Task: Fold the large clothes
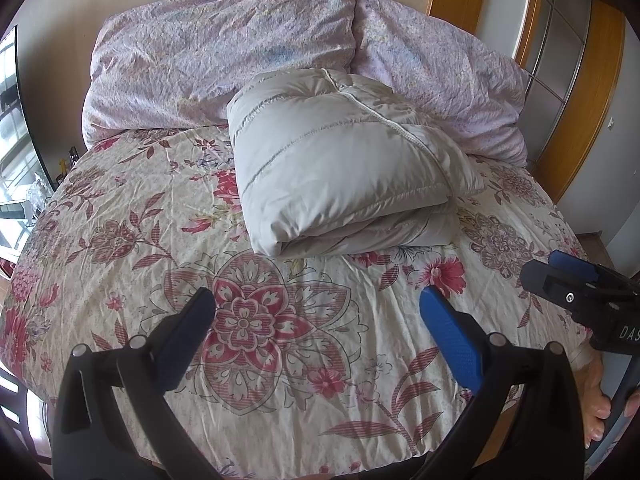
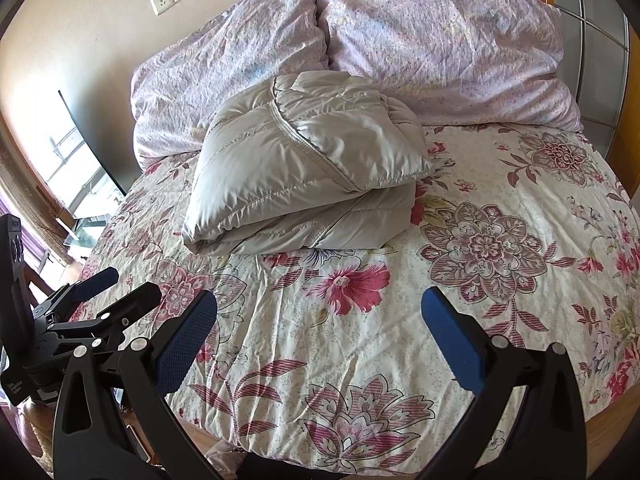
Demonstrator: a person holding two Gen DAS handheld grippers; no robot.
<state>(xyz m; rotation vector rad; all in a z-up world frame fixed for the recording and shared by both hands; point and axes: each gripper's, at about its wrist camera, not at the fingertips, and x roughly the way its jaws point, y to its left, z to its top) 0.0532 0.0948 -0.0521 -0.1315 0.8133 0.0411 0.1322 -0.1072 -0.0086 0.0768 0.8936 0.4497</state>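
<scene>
Jacket [image 1: 340, 168], grey puffer w/ zipper, is lying folded into a thick bundle on the floral bedspread [image 1: 160, 240], approx mid-bed, its far edge touching the two lilac pillows [image 1: 224, 40] at the headboard end. Nothing is gripping it. Left gripper [image 1: 318, 312] is hovering over the near part of the bedspread, well short of the jacket, blue-padded fingers spread wide apart, nothing btwn them. Right gripper [image 2: 319, 316] is doing the same on its side, fingers also wide apart and empty, above the bedspread. In left wrist view the right gripper is showing at the right edge w/ a hand [image 1: 600, 404] wrapped around its handle. Wall socket [image 2: 160, 0] and switch are sitting above the pillows.
</scene>
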